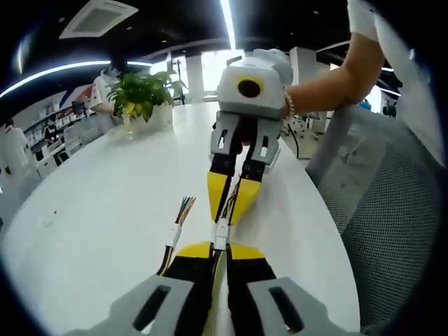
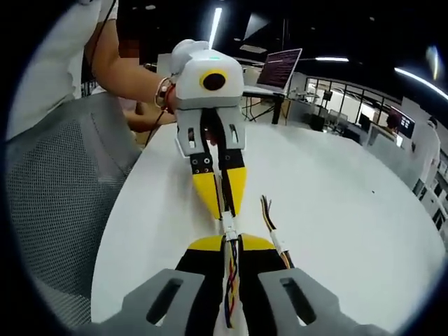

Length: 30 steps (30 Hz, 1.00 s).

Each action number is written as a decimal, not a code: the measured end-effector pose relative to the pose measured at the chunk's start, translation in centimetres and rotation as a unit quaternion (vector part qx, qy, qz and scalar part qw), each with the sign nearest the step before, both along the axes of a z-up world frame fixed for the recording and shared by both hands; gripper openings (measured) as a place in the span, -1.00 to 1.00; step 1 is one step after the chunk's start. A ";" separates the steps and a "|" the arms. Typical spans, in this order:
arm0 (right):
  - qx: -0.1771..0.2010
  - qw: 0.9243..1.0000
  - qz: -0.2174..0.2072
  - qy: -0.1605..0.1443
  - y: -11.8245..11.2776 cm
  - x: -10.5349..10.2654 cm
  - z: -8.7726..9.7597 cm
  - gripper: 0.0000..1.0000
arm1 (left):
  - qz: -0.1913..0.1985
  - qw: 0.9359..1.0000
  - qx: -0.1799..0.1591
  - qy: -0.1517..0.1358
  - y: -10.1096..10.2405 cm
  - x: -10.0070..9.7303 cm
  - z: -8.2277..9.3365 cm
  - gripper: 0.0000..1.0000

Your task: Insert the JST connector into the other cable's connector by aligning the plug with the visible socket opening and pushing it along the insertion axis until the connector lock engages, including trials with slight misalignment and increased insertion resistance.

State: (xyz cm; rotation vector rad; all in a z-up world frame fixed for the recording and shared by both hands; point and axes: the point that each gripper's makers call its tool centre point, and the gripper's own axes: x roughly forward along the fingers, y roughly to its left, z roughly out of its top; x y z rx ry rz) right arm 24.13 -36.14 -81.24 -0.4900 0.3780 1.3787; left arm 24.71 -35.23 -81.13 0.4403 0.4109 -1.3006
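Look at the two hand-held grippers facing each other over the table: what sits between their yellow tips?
In both views, the white JST connector bridges the gap between the left hand-held gripper and the right hand-held gripper.

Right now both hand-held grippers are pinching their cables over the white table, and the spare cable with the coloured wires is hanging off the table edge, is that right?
Not quite. The spare cable lies flat on the white table, beside the hand-held grippers, as the left gripper view shows. The rest holds: the left hand-held gripper and right hand-held gripper pinch their cables.

Left gripper (image 1: 218, 253) jaws closed on JST connector (image 1: 220, 234), right gripper (image 1: 233, 203) opposite
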 end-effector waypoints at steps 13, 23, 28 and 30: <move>-0.013 1.000 -0.002 0.008 -0.2 -0.1 -0.8 -0.95 | -0.001 1.000 -0.017 0.002 -0.4 0.0 0.6 -1.00; -0.006 1.000 -0.002 0.011 -0.2 -0.1 -0.6 -0.95 | -0.004 1.000 -0.005 0.004 -0.3 -0.1 -0.1 -1.00; -0.004 1.000 -0.003 0.011 -0.2 0.0 -0.6 -0.95 | -0.003 1.000 -0.005 0.003 -0.3 0.0 0.0 -1.00; -0.005 1.000 -0.002 0.010 -0.2 0.0 -0.5 -0.95 | -0.004 1.000 -0.006 0.004 -0.4 0.0 0.0 -1.00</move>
